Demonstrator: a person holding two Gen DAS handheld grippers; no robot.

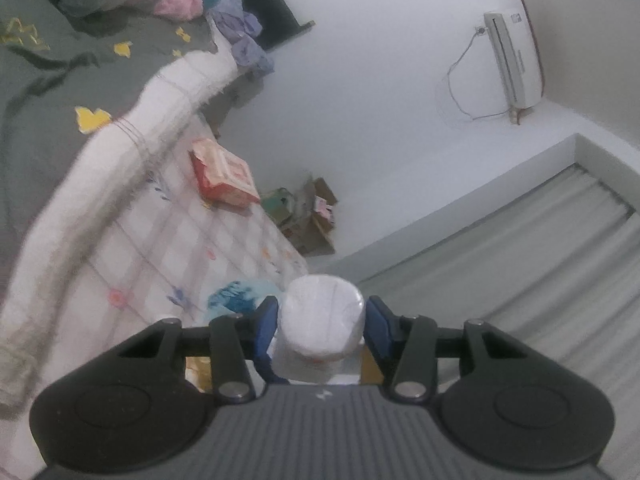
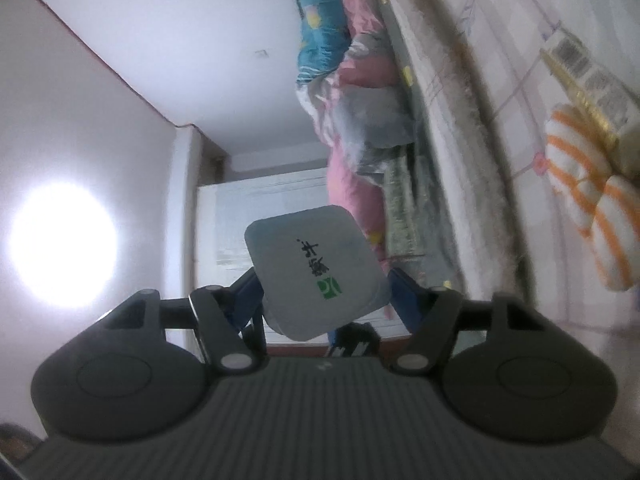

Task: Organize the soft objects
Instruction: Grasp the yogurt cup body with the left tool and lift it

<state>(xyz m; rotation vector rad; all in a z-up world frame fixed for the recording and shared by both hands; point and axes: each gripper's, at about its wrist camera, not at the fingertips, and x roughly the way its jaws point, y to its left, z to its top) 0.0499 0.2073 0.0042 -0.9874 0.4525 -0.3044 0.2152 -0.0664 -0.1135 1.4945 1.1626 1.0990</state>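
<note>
A white roll wrapped in clear plastic (image 1: 323, 320) sits between the blue pads of my left gripper (image 1: 322, 309), which is shut on it, held above the edge of a bed. In the right wrist view, a flat pale tissue pack with black characters and a green logo (image 2: 312, 264) is tilted between the blue fingers (image 2: 404, 300) of my right gripper (image 2: 320, 286), which is shut on it in the air. An orange-and-white striped soft item (image 2: 592, 200) lies on the bed sheet at the right.
The bed has a checked sheet (image 1: 168, 248), a white fluffy blanket (image 1: 120, 152) and a grey quilt (image 1: 48, 80). A red box (image 1: 224, 176) lies on the sheet. Pink and teal bedding (image 2: 352, 80) is heaped at the bed's end. Cardboard boxes (image 1: 308, 212) stand by the wall.
</note>
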